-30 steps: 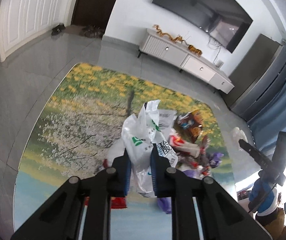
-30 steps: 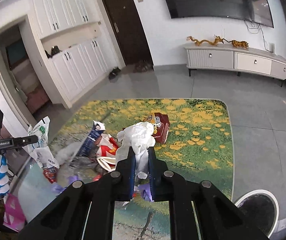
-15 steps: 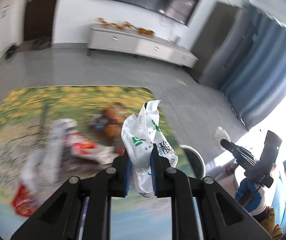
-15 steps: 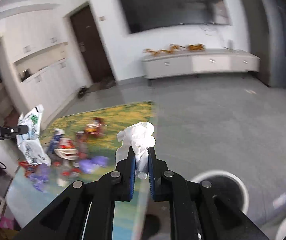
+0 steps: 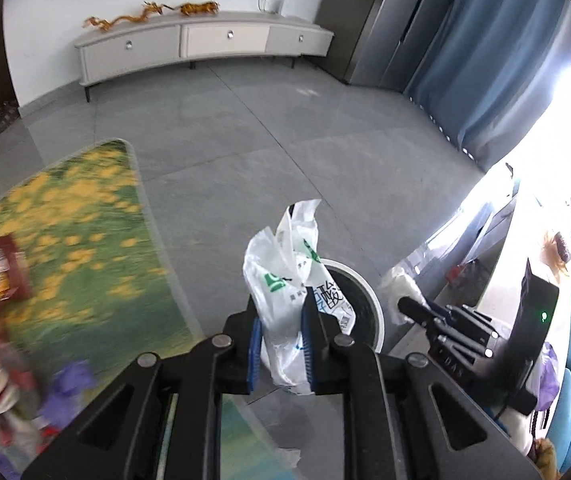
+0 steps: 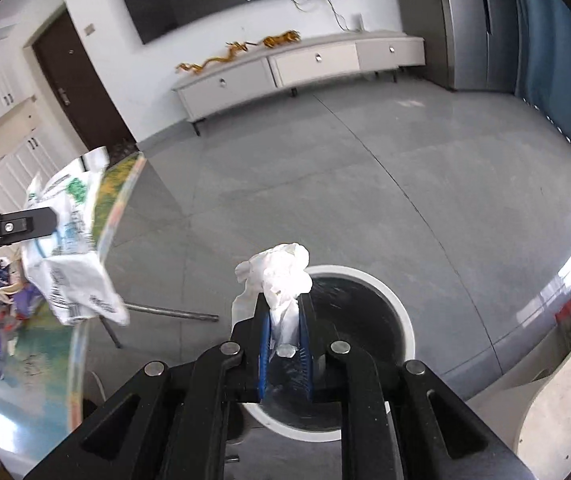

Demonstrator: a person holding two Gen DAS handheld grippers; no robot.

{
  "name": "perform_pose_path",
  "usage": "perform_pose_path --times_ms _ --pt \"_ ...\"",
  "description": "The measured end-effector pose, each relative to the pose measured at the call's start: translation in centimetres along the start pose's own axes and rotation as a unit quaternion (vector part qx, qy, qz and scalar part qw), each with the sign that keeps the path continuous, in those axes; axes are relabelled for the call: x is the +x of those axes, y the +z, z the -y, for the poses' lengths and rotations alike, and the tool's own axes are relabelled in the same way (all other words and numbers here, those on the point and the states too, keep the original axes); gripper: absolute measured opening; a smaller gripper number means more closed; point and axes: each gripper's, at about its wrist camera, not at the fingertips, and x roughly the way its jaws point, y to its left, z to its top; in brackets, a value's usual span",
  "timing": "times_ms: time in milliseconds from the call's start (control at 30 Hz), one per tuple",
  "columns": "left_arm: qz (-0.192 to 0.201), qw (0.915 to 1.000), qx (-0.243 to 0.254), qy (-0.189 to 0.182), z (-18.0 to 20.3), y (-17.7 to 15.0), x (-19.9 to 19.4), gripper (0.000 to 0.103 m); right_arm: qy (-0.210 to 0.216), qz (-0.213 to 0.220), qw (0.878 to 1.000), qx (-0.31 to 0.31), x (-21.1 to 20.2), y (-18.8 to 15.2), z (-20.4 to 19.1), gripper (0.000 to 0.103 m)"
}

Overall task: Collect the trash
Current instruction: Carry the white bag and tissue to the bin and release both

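My left gripper [image 5: 281,310] is shut on a crumpled white plastic bag [image 5: 281,264] with green print, held above the near rim of a round white bin [image 5: 373,312] with a dark inside. My right gripper [image 6: 285,314] has a wad of white tissue [image 6: 285,272] between its blue pads, right over the bin [image 6: 403,316]; its jaws are opening, though the pads still press on the tissue. In the right wrist view the left gripper [image 6: 47,216] and its bag [image 6: 69,268] hang at the left. In the left wrist view the right gripper [image 5: 405,306] shows at the right.
A glass table with a flower picture [image 5: 85,220] stands to the left, with several wrappers [image 5: 1,380] piled on it. Grey tiled floor lies around the bin. A low white TV cabinet [image 5: 205,44] lines the far wall, and blue curtains [image 5: 485,60] hang at the right.
Both grippers have swung right, away from the trash pile on the table and over the floor to the bin, each still with its piece. The bin now lies under them.
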Motion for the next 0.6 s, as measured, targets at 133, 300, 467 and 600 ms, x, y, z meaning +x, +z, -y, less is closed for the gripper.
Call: perform_pose_path --times_ms 133,300,467,600 --pt "-0.026 0.9995 0.002 -0.017 1.4 0.4 3.8 0.023 -0.010 -0.013 1.000 0.007 1.4 0.1 0.5 0.021" --pt "-0.028 0.9987 -0.007 -0.041 1.5 0.3 4.9 0.049 -0.027 -0.018 0.999 0.016 1.8 -0.5 1.4 0.039" --pt "-0.012 0.9989 0.003 -0.046 1.0 -0.2 3.3 0.049 -0.032 -0.016 0.999 0.016 1.1 -0.6 1.2 0.044" --pt "0.023 0.9990 0.002 -0.037 0.1 -0.9 0.0 0.049 -0.028 0.001 0.999 0.015 -0.5 0.1 0.3 0.051"
